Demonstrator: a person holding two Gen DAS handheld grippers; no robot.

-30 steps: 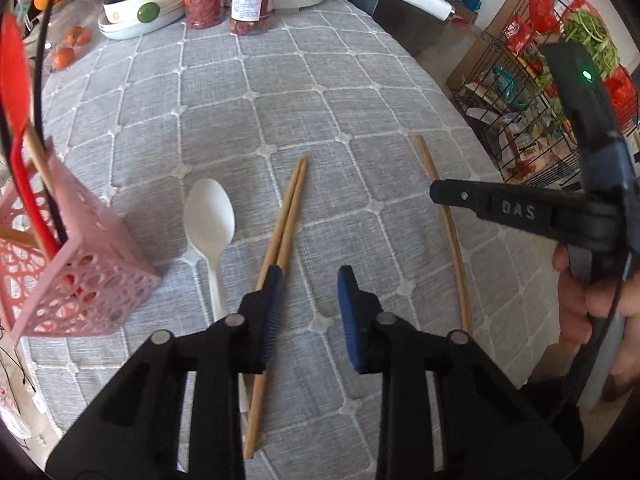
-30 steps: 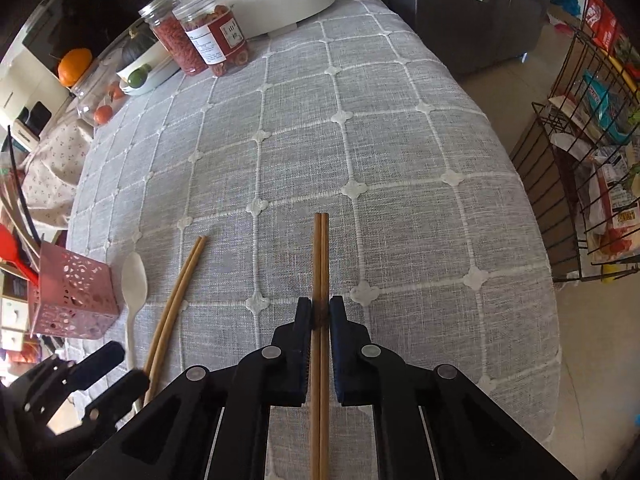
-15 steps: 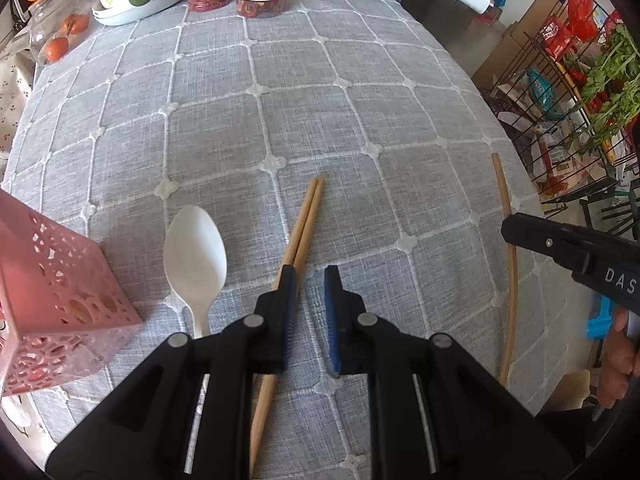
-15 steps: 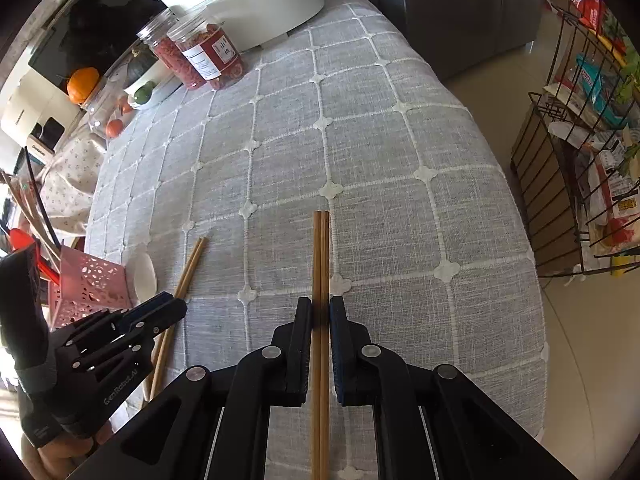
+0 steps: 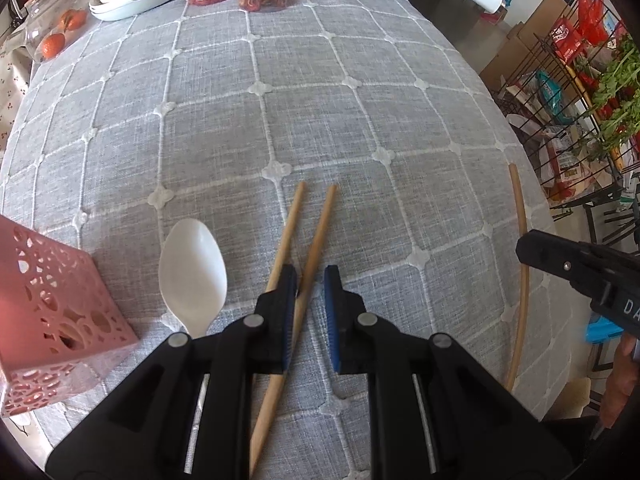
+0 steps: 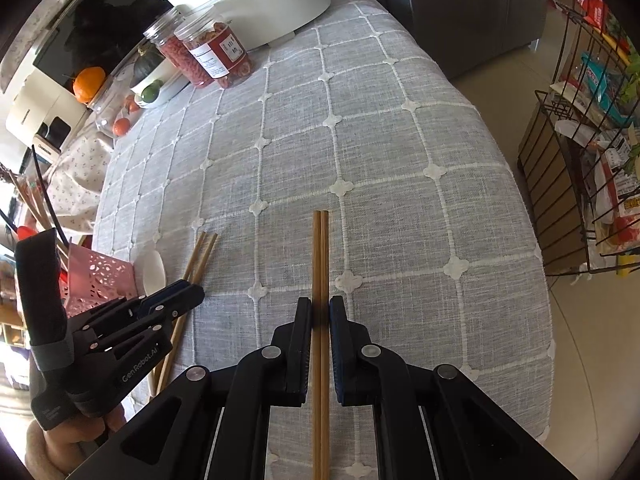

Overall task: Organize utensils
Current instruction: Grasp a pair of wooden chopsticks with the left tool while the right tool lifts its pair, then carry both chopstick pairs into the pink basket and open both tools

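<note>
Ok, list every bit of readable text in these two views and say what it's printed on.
"GenRobot.AI": on the left gripper body, right wrist view.
"DA", cut off by the frame edge: on the right gripper body, left wrist view.
Jar label: red with characters, too small to read.
Packets in the wire rack: print too blurred to read.

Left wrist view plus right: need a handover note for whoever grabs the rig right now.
Right gripper: shut on the dark chopsticks.
Left gripper: jaws just closed to a narrow gap, not gripping. One of the light chopsticks runs between the pads; the other passes under its left finger, and the pair is splayed.
White spoon: on the cloth between the light pair and the pink holder.
Done: none of these three is in the holder.
Left: get both light sticks, then put both pairs and the spoon in the holder.
</note>
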